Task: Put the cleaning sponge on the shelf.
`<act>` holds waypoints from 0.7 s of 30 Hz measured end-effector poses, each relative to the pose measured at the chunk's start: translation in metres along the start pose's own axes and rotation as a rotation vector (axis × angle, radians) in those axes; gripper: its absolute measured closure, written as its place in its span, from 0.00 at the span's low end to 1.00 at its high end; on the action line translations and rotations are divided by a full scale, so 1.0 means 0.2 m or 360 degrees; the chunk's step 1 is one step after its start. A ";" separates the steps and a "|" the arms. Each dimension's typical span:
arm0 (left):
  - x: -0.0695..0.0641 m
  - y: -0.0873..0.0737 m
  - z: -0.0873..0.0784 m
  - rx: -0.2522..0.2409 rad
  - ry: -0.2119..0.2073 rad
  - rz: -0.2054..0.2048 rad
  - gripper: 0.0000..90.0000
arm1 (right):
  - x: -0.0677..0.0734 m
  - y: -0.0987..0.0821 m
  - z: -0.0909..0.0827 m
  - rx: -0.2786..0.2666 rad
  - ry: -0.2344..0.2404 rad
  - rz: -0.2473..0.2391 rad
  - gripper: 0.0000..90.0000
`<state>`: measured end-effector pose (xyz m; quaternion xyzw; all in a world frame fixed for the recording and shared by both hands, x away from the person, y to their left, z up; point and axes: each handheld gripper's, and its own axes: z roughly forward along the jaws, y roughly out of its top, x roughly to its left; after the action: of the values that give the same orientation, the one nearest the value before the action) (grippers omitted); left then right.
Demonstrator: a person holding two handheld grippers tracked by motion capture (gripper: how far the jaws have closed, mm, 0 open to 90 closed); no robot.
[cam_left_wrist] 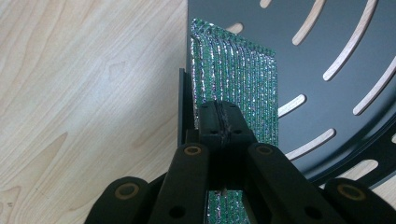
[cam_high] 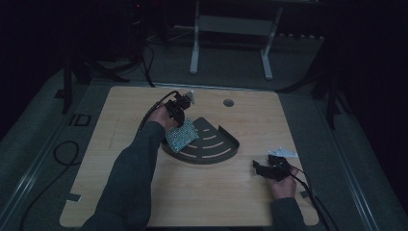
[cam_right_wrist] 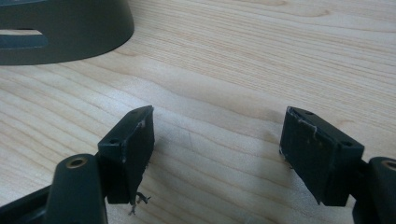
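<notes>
Pinching glittery green sponge point(cam_left_wrist: 236, 84) by its edge, left gripper point(cam_left_wrist: 219, 122) hangs it over dark slotted tray point(cam_left_wrist: 336, 42), clear for lowering | right gripper point(cam_right_wrist: 217, 149) spread wide, idle on table point(cam_right_wrist: 261, 56)

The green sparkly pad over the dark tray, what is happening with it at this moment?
A person works at a wooden table with a gripper in each hand. The left gripper is shut on the upper edge of a green sparkly pad and holds it at the straight edge of a dark slotted fan-shaped tray. The pad hangs partly over the tray's floor. The right gripper rests apart near the table's right side, jaws open, with nothing between them.
</notes>
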<state>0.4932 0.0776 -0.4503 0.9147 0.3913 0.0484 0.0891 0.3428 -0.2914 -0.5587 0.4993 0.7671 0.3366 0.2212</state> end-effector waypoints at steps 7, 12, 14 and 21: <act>0.01 -0.01 0.02 0.0015 0.0009 -0.0004 0.99 | 0.00 0.00 0.00 0.0000 0.0000 0.0000 0.28; 0.01 -0.01 0.03 0.0022 0.0007 -0.0006 0.99 | 0.00 0.00 0.00 0.0000 0.0000 -0.0001 0.28; 0.01 -0.01 0.04 0.0029 0.0011 -0.0003 0.99 | 0.00 0.00 0.00 0.0000 0.0000 0.0000 0.28; 0.01 -0.01 0.07 0.0067 0.0052 -0.0004 0.99 | 0.00 0.00 0.00 0.0000 0.0000 -0.0001 0.28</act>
<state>0.4952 0.0800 -0.4637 0.9149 0.3949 0.0548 0.0635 0.3428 -0.2914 -0.5587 0.4991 0.7672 0.3365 0.2213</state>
